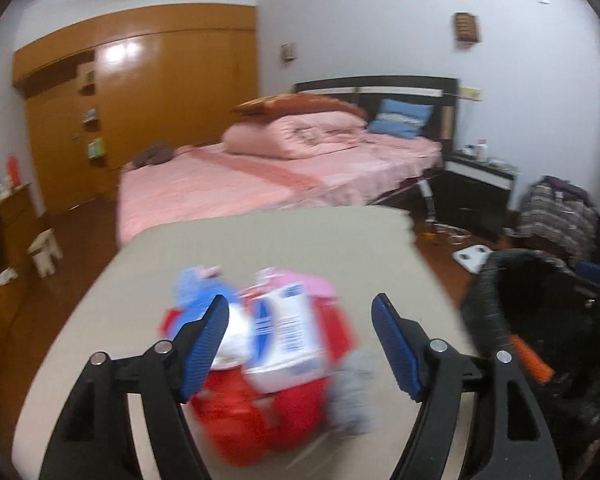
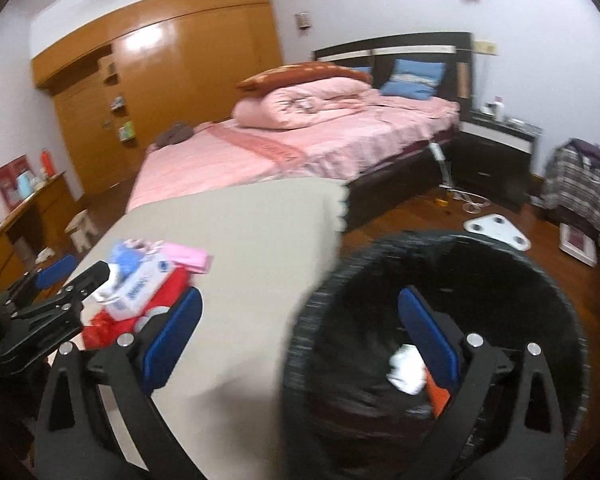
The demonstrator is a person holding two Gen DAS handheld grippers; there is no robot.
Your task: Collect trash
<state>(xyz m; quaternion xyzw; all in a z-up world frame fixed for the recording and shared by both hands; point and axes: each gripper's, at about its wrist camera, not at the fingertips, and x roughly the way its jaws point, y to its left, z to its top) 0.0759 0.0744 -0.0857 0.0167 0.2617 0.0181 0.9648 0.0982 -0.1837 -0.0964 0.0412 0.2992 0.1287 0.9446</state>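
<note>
A pile of trash lies on a beige table (image 1: 260, 236): a red bag (image 1: 284, 416), a white and blue packet (image 1: 288, 332), pink wrappers (image 1: 308, 280) and a grey wad (image 1: 354, 392). My left gripper (image 1: 300, 316) is open just above the pile, its jaws straddling the packet without touching. The pile (image 2: 140, 292) and the left gripper (image 2: 66, 276) also show in the right wrist view. My right gripper (image 2: 300, 308) is open and empty over the rim of a black bin (image 2: 540, 280), which holds a white wad (image 2: 406, 368) and something orange.
The bin (image 1: 540, 300) stands at the table's right edge. A pink bed (image 1: 260, 176) lies behind the table, a dark nightstand (image 1: 476, 188) to its right. A white scale (image 2: 500, 232) and clothes (image 2: 584, 188) sit on the wood floor. A small stool (image 1: 46, 252) stands at left.
</note>
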